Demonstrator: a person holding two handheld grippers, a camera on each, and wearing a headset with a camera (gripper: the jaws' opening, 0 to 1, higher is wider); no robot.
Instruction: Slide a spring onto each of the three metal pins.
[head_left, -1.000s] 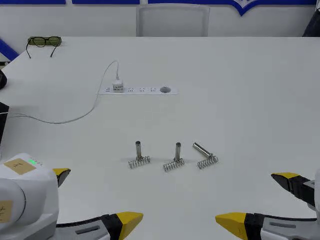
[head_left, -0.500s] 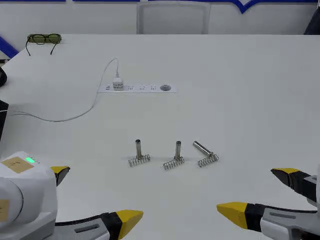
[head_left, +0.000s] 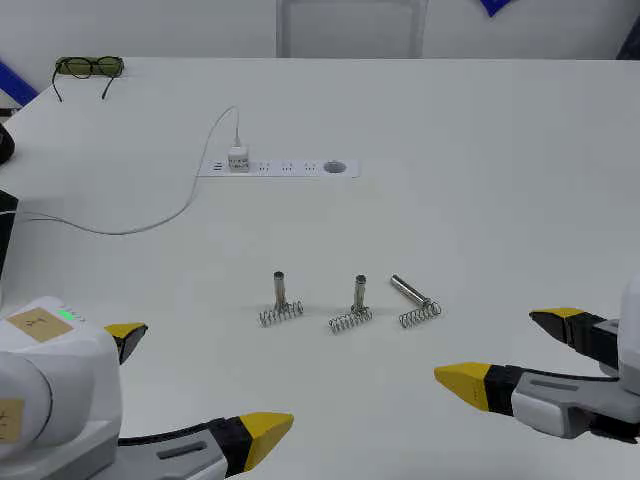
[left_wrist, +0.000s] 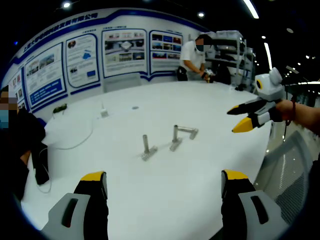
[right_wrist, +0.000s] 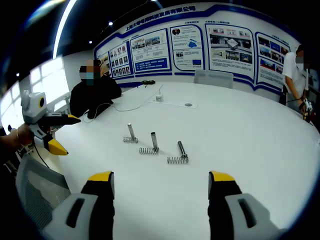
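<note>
No legible text; wall posters (right_wrist: 192, 42) too small and blurred to read

On the table (head_left: 500, 180): three pins (head_left: 279, 287) (head_left: 359, 290) (head_left: 407, 290), three springs (head_left: 281, 314) (head_left: 350, 320) (head_left: 419, 315), one power strip (head_left: 280, 168), one charger (head_left: 238, 158), and one pair of glasses (head_left: 90, 67) at the far left corner.

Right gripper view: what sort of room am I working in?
Likely a meeting or exhibition room in an office or lab, not a workshop: a large white table, a wall of information posters behind it, and a power strip on the tabletop.
</note>
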